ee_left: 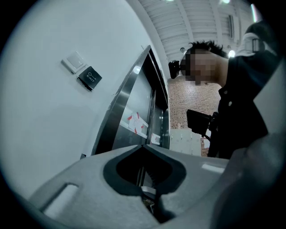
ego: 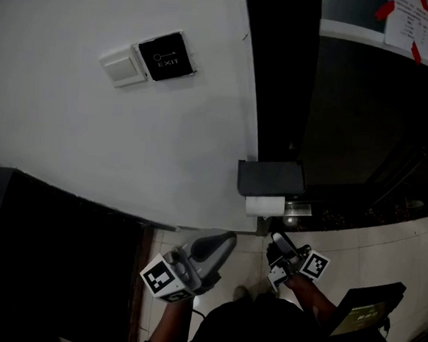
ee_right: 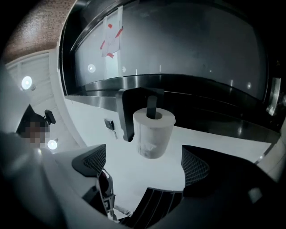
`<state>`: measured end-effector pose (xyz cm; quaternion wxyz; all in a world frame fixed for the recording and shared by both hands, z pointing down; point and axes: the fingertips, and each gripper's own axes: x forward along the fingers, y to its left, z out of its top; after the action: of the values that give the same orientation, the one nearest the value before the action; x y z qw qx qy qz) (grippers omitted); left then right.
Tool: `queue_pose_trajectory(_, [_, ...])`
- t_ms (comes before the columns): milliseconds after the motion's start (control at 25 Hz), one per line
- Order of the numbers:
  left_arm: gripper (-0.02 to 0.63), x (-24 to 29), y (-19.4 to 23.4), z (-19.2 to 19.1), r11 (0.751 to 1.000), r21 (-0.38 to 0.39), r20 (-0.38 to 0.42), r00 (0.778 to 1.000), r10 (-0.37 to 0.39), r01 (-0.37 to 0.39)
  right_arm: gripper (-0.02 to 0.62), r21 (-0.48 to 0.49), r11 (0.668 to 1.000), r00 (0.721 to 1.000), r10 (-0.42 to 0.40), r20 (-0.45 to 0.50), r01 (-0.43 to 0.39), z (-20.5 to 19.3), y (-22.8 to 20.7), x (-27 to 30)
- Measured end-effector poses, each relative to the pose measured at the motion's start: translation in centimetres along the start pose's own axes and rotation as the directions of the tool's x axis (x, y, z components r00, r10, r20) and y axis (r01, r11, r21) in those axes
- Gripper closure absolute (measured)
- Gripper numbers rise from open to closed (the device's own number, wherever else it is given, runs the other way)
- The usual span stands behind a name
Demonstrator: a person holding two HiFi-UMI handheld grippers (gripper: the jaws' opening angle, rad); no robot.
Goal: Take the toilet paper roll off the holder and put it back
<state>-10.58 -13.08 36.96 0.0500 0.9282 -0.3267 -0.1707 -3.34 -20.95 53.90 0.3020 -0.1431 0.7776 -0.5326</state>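
Note:
A white toilet paper roll (ego: 264, 205) hangs on a black holder (ego: 270, 178) fixed at the edge of the white wall. In the right gripper view the roll (ee_right: 154, 132) sits on the holder's peg (ee_right: 152, 105), ahead of the jaws and apart from both pads. My right gripper (ego: 280, 244) (ee_right: 145, 162) is just below the roll, open wide with nothing between its pads. My left gripper (ego: 219, 244) is lower left of the holder, away from the roll. Its jaws (ee_left: 144, 146) meet at the tips, shut on nothing.
On the white wall are an EXIT plate (ego: 166, 56) and a light switch (ego: 122, 68). Right of the holder is a dark glass panel with a taped notice (ego: 417, 24). A dark cabinet (ego: 53, 250) stands at the lower left, a black box (ego: 365, 308) on the floor at right.

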Motion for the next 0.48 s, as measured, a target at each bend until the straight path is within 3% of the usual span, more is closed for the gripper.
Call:
queue_pose_trajectory(80, [0.609, 0.6, -0.1, -0.1, 1.000, 0.000, 0.001, 1.000, -0.020, 0.020, 0.100, -0.041, 0.999, 1.000, -0.006, -0.019, 0.005, -0.1, 0.8, -2.1])
queue_pose_trajectory(120, [0.609, 0.9, -0.1, -0.1, 1.000, 0.001, 0.000, 1.000, -0.027, 0.027, 0.140, -0.087, 0.996, 0.999, 0.002, -0.035, -0.005, 0.1, 1.8, -2.9])
queue_pose_trajectory(200, [0.609, 1.5, -0.2, -0.1, 0.999, 0.002, 0.002, 0.999, -0.043, 0.043, 0.294, -0.241, 0.970, 0.998, 0.020, -0.062, -0.034, 1.4, 4.4, -4.1])
queue_pose_trajectory(320, [0.609, 2.6, -0.6, 0.2, 0.997, 0.001, 0.010, 0.997, -0.076, 0.076, 0.561, -0.481, 0.872, 0.994, 0.056, -0.096, -0.096, 3.8, 9.0, -4.7])
queue_pose_trajectory(360, [0.609, 2.9, -0.7, 0.0, 0.996, 0.002, 0.004, 0.996, -0.087, 0.087, 0.595, -0.545, 0.829, 0.990, 0.073, -0.119, -0.126, 4.3, 10.7, -4.6])
queue_pose_trajectory(480, [0.609, 3.9, -1.2, 0.2, 0.992, 0.002, 0.016, 0.992, -0.123, 0.123, 0.596, -0.689, 0.694, 0.977, 0.119, -0.178, -0.210, 5.5, 15.4, -3.8])
